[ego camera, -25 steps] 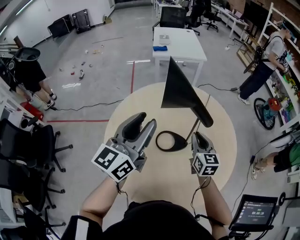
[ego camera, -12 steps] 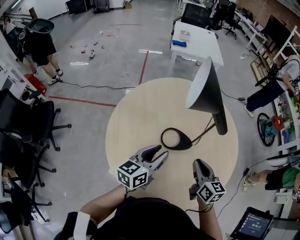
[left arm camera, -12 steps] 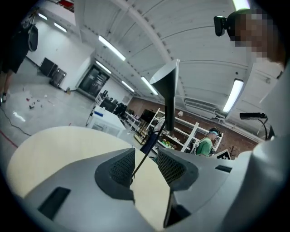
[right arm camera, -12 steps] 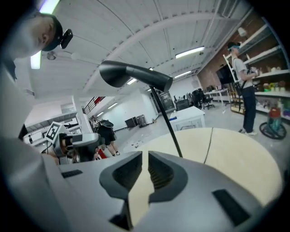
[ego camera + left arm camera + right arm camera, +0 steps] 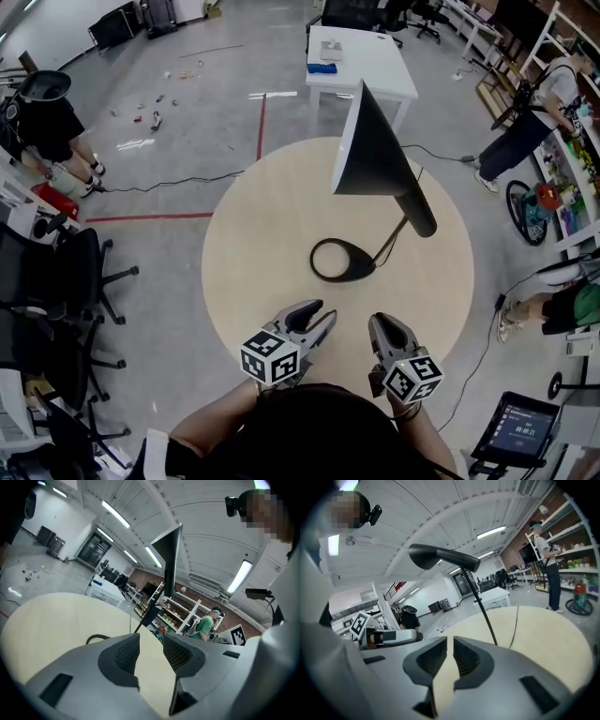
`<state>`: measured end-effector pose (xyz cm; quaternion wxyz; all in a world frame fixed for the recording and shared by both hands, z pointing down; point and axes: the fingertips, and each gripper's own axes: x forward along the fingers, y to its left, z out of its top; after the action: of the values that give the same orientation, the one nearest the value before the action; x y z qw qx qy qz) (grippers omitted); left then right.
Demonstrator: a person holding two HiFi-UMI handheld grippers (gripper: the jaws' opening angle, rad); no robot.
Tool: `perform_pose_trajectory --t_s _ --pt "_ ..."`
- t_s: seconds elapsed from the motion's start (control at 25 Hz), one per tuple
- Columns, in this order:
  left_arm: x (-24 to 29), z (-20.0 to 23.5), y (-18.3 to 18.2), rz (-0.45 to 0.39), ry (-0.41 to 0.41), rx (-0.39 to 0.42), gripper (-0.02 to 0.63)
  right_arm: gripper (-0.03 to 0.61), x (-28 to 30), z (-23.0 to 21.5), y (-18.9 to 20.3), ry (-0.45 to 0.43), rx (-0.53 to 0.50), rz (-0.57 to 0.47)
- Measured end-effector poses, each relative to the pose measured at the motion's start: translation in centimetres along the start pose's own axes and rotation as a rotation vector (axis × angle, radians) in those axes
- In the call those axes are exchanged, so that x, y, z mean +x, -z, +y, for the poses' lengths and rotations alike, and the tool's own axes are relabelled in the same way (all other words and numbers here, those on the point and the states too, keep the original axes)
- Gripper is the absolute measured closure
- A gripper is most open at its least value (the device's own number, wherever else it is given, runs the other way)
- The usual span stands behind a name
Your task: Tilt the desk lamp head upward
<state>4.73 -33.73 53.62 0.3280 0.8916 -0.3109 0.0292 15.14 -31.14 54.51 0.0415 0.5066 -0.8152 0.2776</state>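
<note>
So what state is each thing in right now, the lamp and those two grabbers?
Desk lamp base: flat on the round table.
Lamp head: up on its stem, touched by neither gripper.
Left gripper: jaws apart, empty.
Right gripper: jaws slightly apart, empty.

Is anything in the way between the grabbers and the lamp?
No, nothing that I can see. Only bare table lies between the left gripper, the right gripper and the desk lamp. Both grippers are open and empty.
</note>
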Motion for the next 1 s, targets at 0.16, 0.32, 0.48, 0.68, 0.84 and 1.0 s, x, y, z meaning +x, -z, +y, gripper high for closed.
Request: perform_pose_trajectory --t_s 0.16,0.32,0.48,0.68,0.84,1.0 --pt "0.3 -1.2 0.7 0.031 0.014 0.005 0.456 0.534 -0.6 0.7 -0.1 -0.002 -0.019 0.002" --pt "0.5 -1.7 0.9 0.041 0.02 0.018 0.456 0.534 -1.0 0.4 -0.1 0.013 -0.03 -0.007" --pt "0.5 -1.6 0.9 0.047 0.016 0.014 0.456 0.534 -1.0 0.5 -0.2 0.012 -0.031 -0.015" --pt "0.7 -1.4 1.4 0.054 0.016 -0.001 0.456 0.534 -1.1 0.2 0.2 0.014 -0.03 -0.009" --pt "0.8 -1.4 1.3 0.052 0.017 0.001 0.456 0.534 -1.2 0.1 0.2 0.021 -0.03 -0.011" --pt "0.8 -1.6 1.0 0.057 0.019 0.003 0.456 0.534 -1.3 0.2 -0.2 0.019 -0.04 -0.012"
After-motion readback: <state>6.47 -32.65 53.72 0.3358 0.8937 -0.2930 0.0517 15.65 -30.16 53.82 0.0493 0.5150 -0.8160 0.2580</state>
